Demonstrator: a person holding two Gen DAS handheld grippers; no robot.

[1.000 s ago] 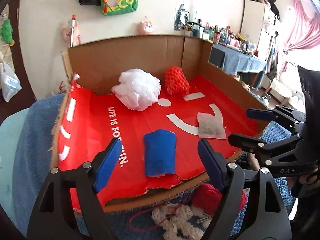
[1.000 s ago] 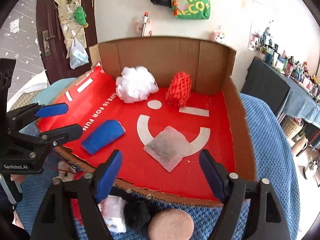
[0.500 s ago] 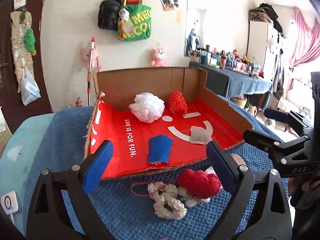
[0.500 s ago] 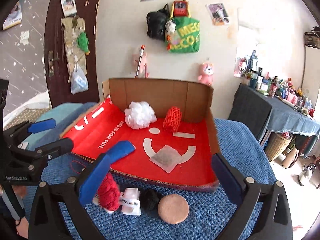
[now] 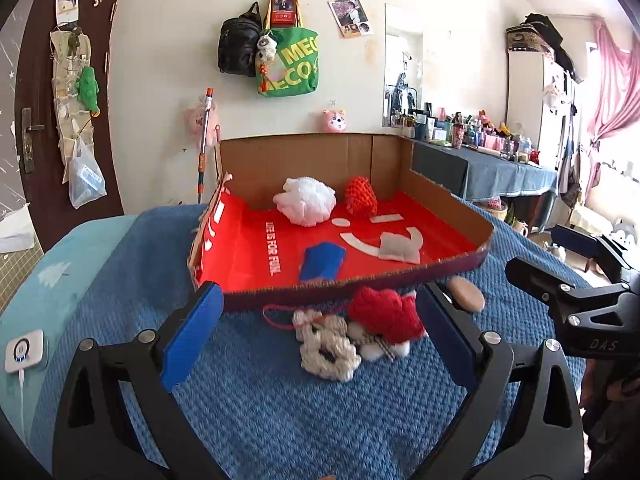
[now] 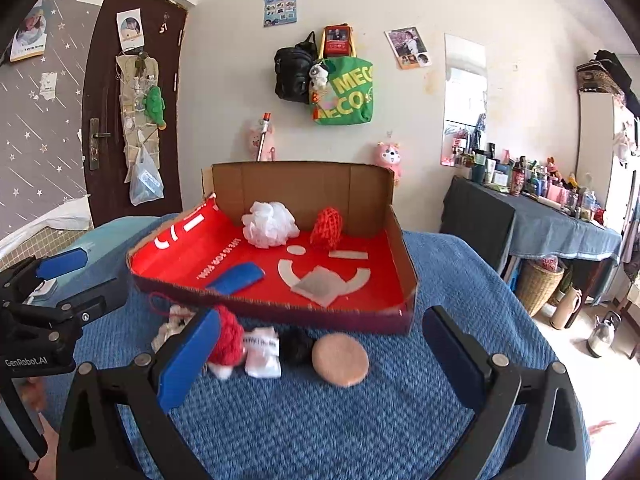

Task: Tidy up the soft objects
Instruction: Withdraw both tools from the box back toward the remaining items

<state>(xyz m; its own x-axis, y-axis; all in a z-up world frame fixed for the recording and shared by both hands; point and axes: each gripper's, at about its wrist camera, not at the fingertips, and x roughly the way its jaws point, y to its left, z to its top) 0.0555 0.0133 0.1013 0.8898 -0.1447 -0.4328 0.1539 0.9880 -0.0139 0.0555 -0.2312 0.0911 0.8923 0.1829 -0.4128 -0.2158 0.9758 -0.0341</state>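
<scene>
1. Both claws have backed away from the box since a second ago, so the pile in front of it is now in view; the left gripper (image 5: 316, 340) and right gripper (image 6: 316, 356) are both spread wide with nothing between the pads

2. Nearest the left one: a cream knitted thing (image 5: 326, 346) and a red knitted piece (image 5: 384, 314) on the blue blanket (image 5: 248, 400), lying between its fingers but further out, no contact. These look super light and squishy, so I'd pinch the fat middle, not the loose red cord

3. Ahead of the right claw: a white folded bit (image 6: 262, 350), something black (image 6: 296, 344) and a round tan puff (image 6: 340, 358). The puff is flat, probably easiest grabbed by the edge

4. Behind those, the cardboard box (image 6: 404, 256) with the red lining already holds a blue cloth (image 6: 236, 278), a grey sachet (image 6: 320, 286), a white mesh pouf (image 6: 270, 224) and a red net ball (image 6: 328, 226) at the back wall
</scene>
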